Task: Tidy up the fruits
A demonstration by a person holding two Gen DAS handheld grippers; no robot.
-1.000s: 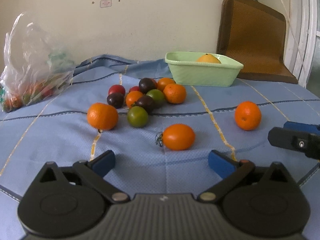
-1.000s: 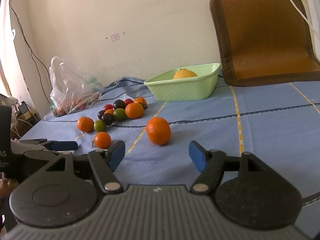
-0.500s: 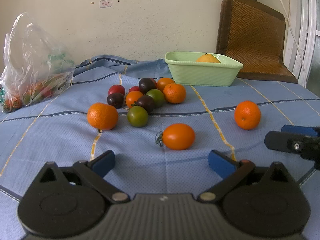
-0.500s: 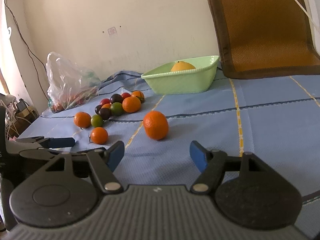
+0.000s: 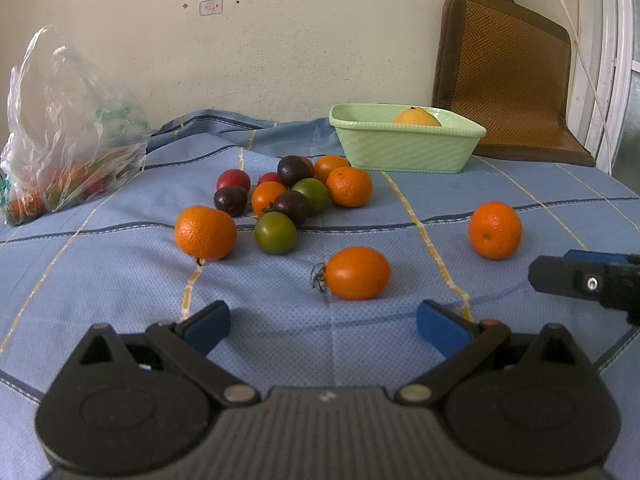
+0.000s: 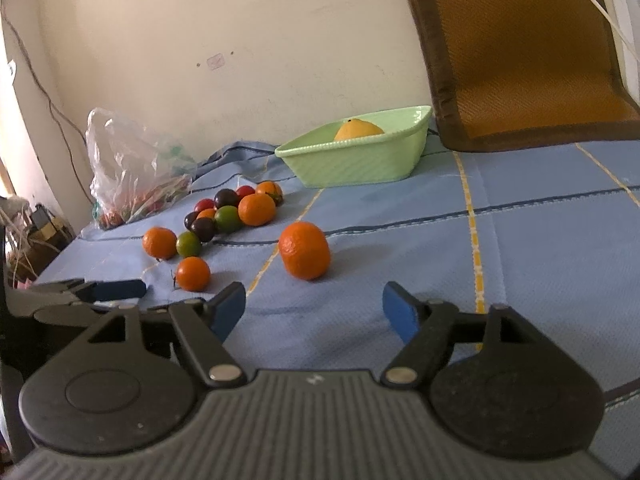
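While both grippers gape empty, three mandarins (image 5: 205, 232) lie loose and one fruit (image 5: 416, 117) sits in the basket (image 5: 404, 152).

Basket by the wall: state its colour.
The basket is pale mint green, with a woven-textured wall; the left wrist view shows it best.

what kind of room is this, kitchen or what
Probably a room in a home, not clearly a kitchen: a surface under a blue quilted cloth, a woven seat cushion leaning on a scuffed plaster wall, and a plastic bag of produce.
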